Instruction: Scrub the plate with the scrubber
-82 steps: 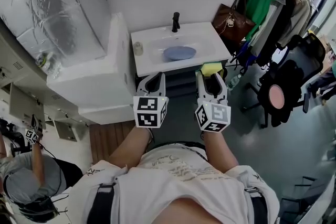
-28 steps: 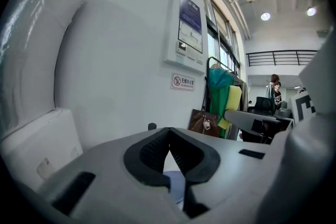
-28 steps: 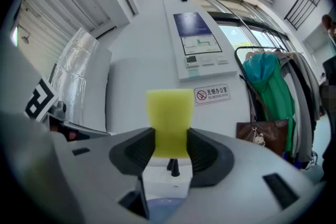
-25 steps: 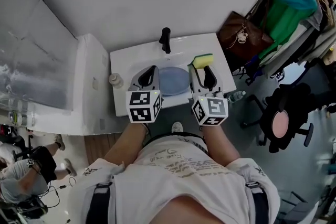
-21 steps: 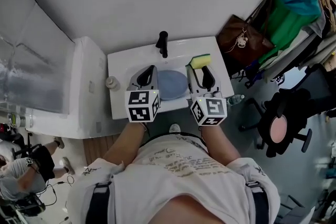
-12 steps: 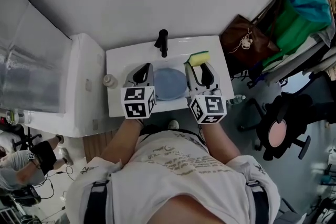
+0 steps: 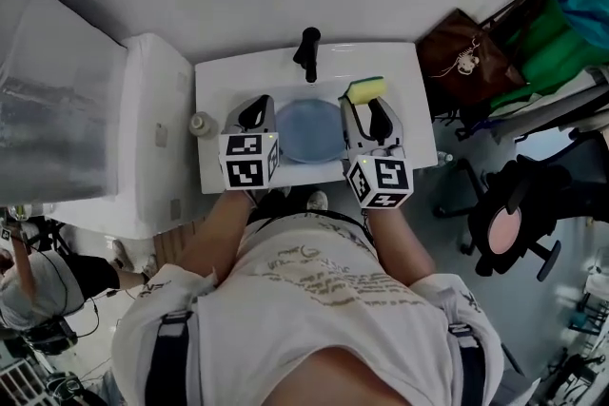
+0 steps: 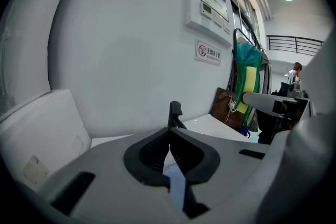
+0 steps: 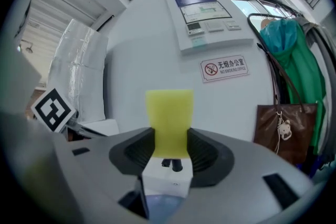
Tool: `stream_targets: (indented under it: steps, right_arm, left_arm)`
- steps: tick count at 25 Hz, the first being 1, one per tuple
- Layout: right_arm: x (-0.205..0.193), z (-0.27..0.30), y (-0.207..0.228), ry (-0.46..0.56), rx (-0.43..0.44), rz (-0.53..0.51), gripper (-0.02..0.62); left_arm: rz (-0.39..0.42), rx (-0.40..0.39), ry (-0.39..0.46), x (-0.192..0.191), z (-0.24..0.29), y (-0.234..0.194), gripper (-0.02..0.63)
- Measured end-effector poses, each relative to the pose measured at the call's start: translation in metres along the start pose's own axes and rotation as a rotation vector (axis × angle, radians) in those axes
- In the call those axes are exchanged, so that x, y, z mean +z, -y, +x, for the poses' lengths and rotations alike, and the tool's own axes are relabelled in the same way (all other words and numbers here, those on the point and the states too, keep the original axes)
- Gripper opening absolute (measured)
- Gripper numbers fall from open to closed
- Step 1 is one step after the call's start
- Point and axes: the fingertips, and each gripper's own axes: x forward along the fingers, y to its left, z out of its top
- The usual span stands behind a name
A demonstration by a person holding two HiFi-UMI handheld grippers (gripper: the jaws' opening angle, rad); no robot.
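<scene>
Head view showed a white sink against the wall, with a round blue plate lying flat in its bowl below a black faucet, and a small bottle on the sink's left rim. The left gripper hung over the plate's left edge and the right gripper over its right edge, with a yellow scrubber, green along its near edge, at the right gripper's tip, pointing toward the wall. Left gripper view showed the left gripper with its fingers pressed together on nothing, the faucet just beyond them. Right gripper view showed the scrubber clamped in the right gripper: its long axis ran up the frame, its lower part squeezed between the two fingers, its upper part standing free past their tips. The plate showed below, apart from the scrubber.
</scene>
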Motion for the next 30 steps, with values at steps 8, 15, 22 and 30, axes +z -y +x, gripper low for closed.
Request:
stream_targets:
  steps: [8, 15, 22, 30]
  right_arm:
    - [-0.051, 0.015, -0.007, -0.118, -0.039, 0.001, 0.195]
    - [-0.093, 0.019, -0.004, -0.223, -0.094, 0.014, 0.195]
    - [-0.109, 0.022, -0.005, -0.273, -0.126, 0.031, 0.195]
    - [-0.109, 0.016, -0.001, -0.273, -0.174, 0.039, 0.196]
  left_arm:
    - [-0.018, -0.052, -0.145, -0.045, 0.032, -0.028, 0.023]
    - [-0.043, -0.122, -0.292, -0.089, 0.058, -0.032, 0.023]
    - [-0.229, -0.192, -0.499, -0.140, 0.079, -0.032, 0.025]
    - [-0.529, -0.282, -0.751, -0.203, 0.092, -0.020, 0.192]
